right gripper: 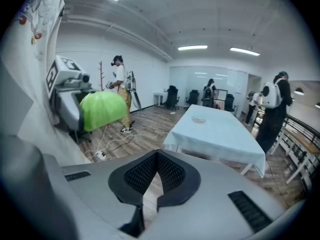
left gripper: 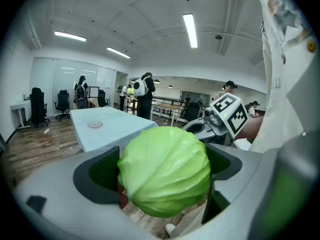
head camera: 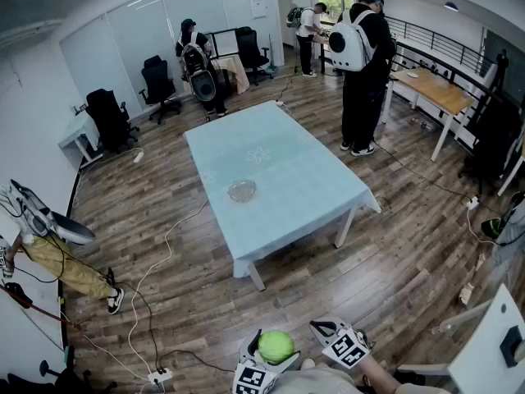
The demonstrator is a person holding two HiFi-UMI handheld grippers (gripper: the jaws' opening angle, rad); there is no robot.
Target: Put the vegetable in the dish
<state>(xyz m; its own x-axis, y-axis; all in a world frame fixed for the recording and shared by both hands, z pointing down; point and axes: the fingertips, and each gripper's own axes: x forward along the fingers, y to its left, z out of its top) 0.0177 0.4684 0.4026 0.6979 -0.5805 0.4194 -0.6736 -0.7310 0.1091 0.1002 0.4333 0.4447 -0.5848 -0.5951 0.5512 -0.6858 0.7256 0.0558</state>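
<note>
My left gripper (head camera: 275,355) is shut on a round green cabbage (head camera: 276,344) low in the head view, well short of the table. In the left gripper view the cabbage (left gripper: 165,166) fills the gap between the dark pads (left gripper: 95,176). My right gripper (head camera: 321,329) hangs beside it on the right, and its mesh pads (right gripper: 172,174) meet with nothing between them. A small glass dish (head camera: 242,190) sits near the front of the light blue table (head camera: 303,179). The dish (left gripper: 95,124) shows far ahead in the left gripper view, and the dish (right gripper: 199,119) is also in the right gripper view.
Bare wooden floor lies between me and the table. White cables and a power strip (head camera: 159,376) run across the floor at the left. A person with a white backpack (head camera: 361,72) stands by the table's far right; others and office chairs (head camera: 157,84) are farther back.
</note>
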